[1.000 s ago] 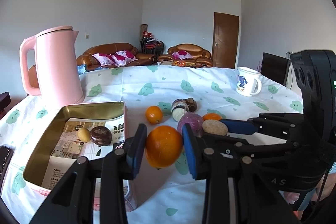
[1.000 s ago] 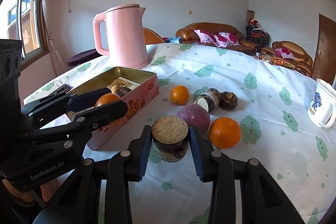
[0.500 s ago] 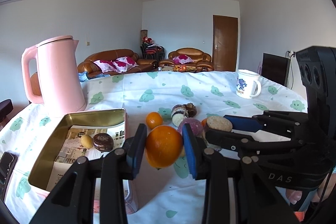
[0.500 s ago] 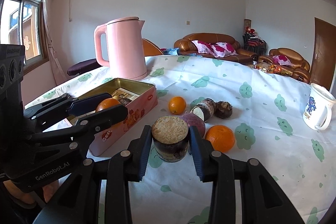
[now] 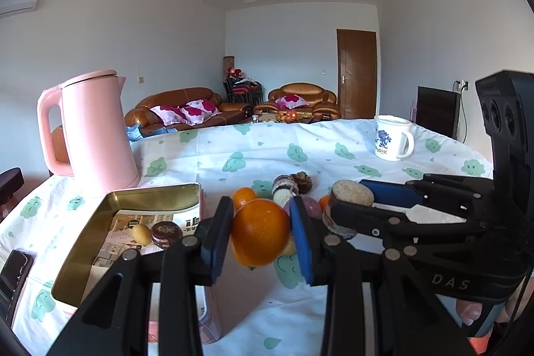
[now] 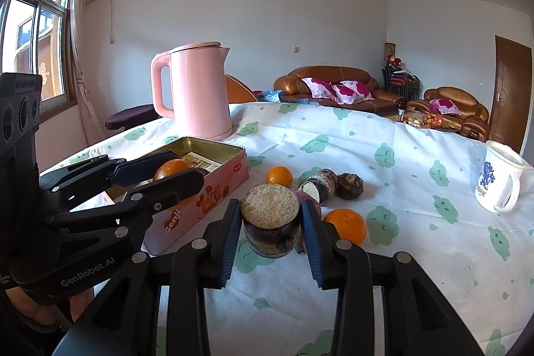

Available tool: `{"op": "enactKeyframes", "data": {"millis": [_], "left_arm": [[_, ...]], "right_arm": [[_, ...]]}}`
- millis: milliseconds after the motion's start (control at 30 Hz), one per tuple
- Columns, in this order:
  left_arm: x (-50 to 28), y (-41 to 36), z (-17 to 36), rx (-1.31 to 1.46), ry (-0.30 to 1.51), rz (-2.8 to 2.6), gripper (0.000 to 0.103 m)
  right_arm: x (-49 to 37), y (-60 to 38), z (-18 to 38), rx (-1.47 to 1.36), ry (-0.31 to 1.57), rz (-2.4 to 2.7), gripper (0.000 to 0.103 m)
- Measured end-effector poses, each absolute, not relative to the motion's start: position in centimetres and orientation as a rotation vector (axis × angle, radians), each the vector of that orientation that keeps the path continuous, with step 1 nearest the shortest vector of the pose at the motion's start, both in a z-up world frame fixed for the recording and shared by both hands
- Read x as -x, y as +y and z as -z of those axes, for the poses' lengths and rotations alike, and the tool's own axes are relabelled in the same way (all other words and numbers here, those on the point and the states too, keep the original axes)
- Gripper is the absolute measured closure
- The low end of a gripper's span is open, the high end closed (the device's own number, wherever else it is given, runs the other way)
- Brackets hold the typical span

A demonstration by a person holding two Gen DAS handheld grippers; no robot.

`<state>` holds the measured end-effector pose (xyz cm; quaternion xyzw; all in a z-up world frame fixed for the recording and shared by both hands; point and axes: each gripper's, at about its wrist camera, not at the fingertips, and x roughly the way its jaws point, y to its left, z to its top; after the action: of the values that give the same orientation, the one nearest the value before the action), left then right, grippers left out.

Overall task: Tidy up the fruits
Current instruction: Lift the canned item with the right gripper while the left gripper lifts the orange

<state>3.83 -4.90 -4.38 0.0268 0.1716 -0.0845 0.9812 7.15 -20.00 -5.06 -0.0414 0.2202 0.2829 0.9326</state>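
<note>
My left gripper is shut on a large orange, held in the air just right of the open gold tin. The tin holds a small yellow fruit and a dark round fruit on paper. My right gripper is shut on a dark cut taro piece with a pale top, held above the cloth. On the table lie a small orange, another orange, a purple fruit partly hidden, and two dark taro pieces.
A pink kettle stands behind the tin. A white mug stands at the right. A dark phone lies at the table's left edge. The round table has a white cloth with green prints.
Both grippers have risen and tilted up with their loads still held; the table and tin now sit lower in both views.
</note>
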Motion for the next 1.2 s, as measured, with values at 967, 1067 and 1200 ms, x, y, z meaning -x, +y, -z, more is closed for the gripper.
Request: {"op": "enactKeyframes", "data": {"millis": [967,1067,1200], "left_arm": [[-2.6,-5.3,3.6,-0.103,0.265,0.138,0.067],[-2.4,-5.3,3.5,-0.110,0.256,0.130,0.067],[-2.3,-5.3,3.4,-0.119,0.245,0.121,0.067]], "right_arm": [[-5.3,-20.6,4.3,0.089,0.355,-0.542,0.065],[-5.1,-20.7,4.3,0.086,0.344,-0.538,0.065],[-5.0,-20.8,4.2,0.086,0.330,-0.533,0.065]]}}
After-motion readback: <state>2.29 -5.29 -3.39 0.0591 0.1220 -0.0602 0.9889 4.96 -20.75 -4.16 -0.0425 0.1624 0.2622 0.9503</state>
